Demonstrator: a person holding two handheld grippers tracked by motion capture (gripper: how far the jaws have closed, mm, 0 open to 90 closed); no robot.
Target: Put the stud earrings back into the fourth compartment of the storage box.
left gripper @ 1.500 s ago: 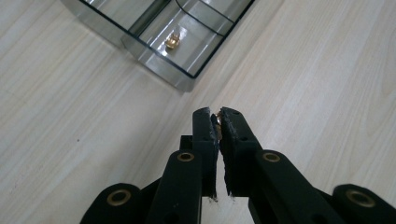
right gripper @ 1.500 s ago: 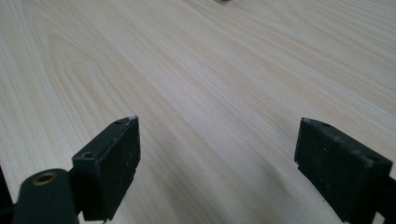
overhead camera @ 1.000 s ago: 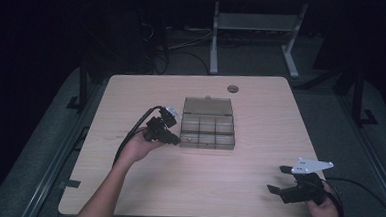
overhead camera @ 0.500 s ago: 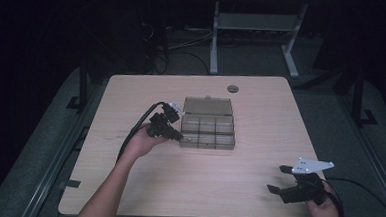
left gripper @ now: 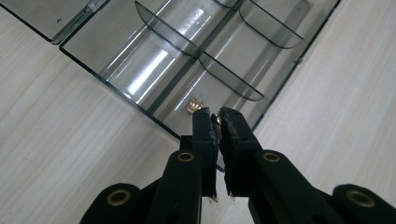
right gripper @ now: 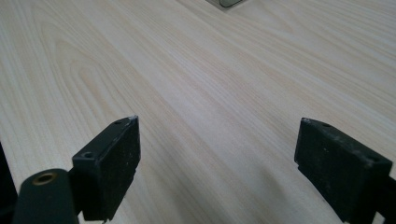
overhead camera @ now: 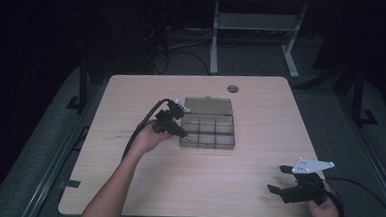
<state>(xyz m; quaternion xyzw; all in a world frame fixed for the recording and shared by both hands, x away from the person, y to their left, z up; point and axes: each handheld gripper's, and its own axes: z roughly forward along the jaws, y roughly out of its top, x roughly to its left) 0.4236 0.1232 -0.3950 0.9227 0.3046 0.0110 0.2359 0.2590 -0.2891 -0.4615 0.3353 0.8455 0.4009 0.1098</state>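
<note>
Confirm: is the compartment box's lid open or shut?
Open. The box has its lid folded back flat on the table, leaving the dividers uncovered.

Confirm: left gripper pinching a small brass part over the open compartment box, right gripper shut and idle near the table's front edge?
Not quite. The right gripper is open: the right gripper view shows its jaws wide apart over bare table. The rest holds: the left gripper pinches a small brass part over the open compartment box.

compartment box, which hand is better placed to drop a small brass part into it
Left. The left tool is shut on a small brass part right over the compartment box; the right tool hangs open near the table's front edge.
</note>
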